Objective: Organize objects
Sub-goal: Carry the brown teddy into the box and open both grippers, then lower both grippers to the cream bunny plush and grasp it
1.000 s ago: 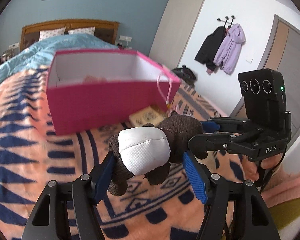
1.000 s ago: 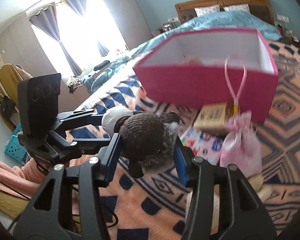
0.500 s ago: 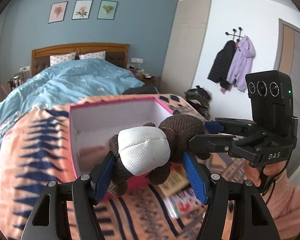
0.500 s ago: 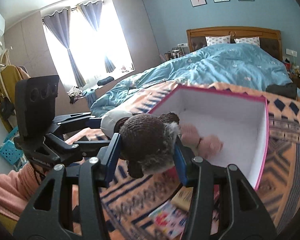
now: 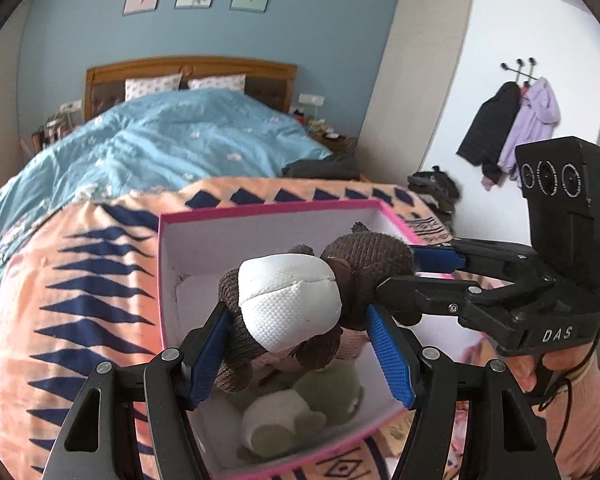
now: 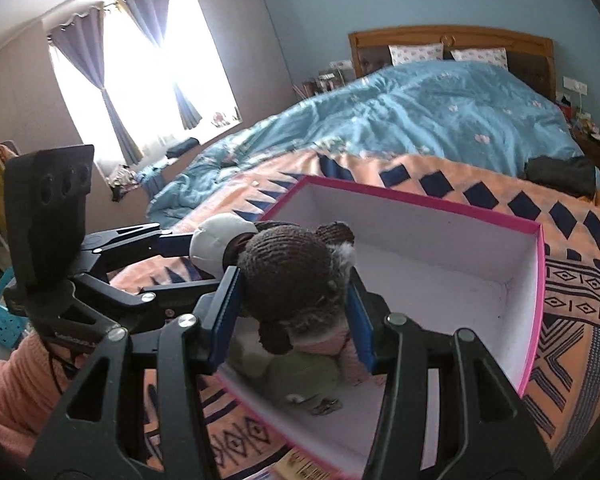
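While held at both ends, toy: the brown plush toy [image 5: 300, 312] with a white belly hangs over the open pink box [image 5: 168, 280], just above the box's near end.
Left grip: the left hand-held gripper [image 5: 300, 348] is clamped on the toy's lower body, blue pads pressing the brown sides beside the belly.
Right grip: the right hand-held gripper [image 6: 292, 304] is clamped on the toy's head, pads tight against both sides.
Box contents: a green plush [image 5: 328, 392] and a pink plush [image 6: 332, 348] lie at the box's near end, right under the toy; the far half of the box floor is bare.
Box setting: the box rests on the orange patterned blanket [image 5: 80, 300] on the bed.
Step in hand (judgement): placing the toy in the box.
Doing it well: keep both ends level, carry the toy toward the box's bare far half or settle it on the plush pile, lower it below the rim, then let go with both grips together.
Risk: releasing one end first could swing the toy against the box wall.
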{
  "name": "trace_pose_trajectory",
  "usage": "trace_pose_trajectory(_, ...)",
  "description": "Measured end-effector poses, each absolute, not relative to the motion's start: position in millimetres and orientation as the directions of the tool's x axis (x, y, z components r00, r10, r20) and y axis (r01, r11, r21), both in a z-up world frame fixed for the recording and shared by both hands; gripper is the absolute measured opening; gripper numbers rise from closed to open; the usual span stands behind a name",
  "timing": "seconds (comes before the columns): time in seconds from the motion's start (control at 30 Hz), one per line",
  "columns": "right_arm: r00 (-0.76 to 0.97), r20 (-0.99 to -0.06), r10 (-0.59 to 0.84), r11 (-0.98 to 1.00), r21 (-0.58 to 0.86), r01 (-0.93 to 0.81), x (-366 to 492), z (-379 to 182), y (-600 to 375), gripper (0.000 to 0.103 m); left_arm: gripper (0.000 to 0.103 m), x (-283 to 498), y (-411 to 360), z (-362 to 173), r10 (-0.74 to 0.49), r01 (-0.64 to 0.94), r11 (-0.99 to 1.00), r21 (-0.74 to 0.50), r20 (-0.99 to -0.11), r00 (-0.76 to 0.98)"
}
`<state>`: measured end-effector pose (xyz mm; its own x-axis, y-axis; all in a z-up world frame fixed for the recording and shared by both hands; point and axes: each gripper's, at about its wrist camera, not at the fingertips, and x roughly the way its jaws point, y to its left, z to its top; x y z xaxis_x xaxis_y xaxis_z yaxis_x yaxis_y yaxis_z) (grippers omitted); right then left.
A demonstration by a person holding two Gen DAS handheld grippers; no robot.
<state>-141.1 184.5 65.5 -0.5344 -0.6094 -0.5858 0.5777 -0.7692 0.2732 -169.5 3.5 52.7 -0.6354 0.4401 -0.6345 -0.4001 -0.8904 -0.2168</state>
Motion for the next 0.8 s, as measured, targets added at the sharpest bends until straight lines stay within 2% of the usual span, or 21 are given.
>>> trace_pose_trajectory(0.3,-0.499,-0.675,-0.544,-0.811,0.269,0.519,-186,42,176,0.052,0.069,-213,9,29,0.364,-0.354,-0.919,-0.173,-0.718,-0.593)
trace_pose_trajectory(0.43,-0.517,-0.698,-0.495,-0.847,0.254,0.467,-197,38,174,0.052,0.069,-229,8,19,0.286,-0.288,-0.948,-0.135,-0.760,-0.584)
trace_pose_trajectory(0.73,-0.550,-0.664,-0.507,-0.844,0.251,0.474,-168,48,187,0.052,0.071,-202,-3,31,0.319,-0.303,-0.941,-0.153,-0.702,-0.636)
trace_pose_trajectory(0.8,-0.561,-0.641,-0.524,-0.835,0.256,0.487,-154,53,193,0.053,0.078,-189,-6,39,0.347,-0.321,-0.932,-0.169,-0.671,-0.655)
